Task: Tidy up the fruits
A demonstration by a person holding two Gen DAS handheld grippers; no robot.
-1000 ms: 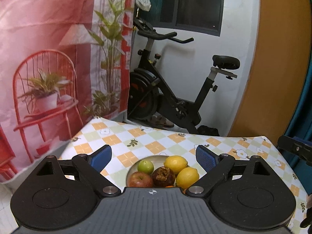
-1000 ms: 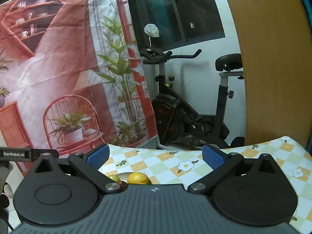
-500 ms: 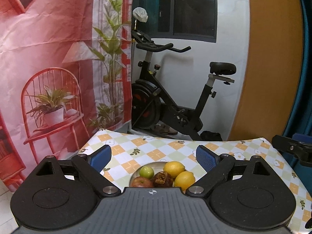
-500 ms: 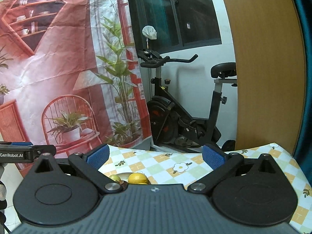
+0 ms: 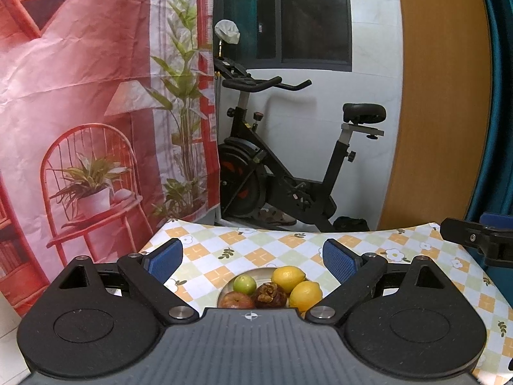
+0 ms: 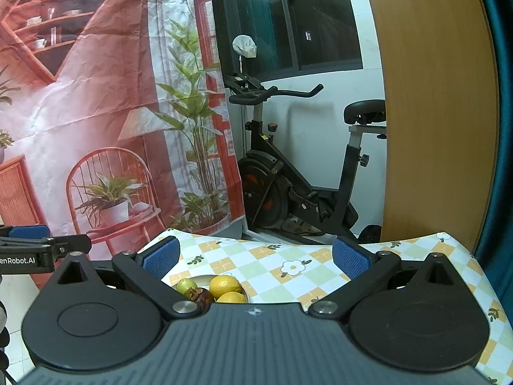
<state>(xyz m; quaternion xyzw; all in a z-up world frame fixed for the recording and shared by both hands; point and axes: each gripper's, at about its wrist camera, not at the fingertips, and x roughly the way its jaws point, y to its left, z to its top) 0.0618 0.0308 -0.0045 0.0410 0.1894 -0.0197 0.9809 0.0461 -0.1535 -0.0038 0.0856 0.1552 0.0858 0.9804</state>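
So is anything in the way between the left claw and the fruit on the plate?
Nothing visible is. The left claw is open and empty, held above the plate with the lemons, green fruit, apple and dark fruit. Only bare tablecloth lies around it.

Even, fairly bright indoor light from above. Dark window (image 5: 307, 16) behind, night outside. Soft bike (image 5: 288, 160) shadow on white wall (image 5: 368, 89). Strong fisheye bending at edges; door (image 6: 433, 96) bowed. Sharp mostly, slight blur at right edge of right view.
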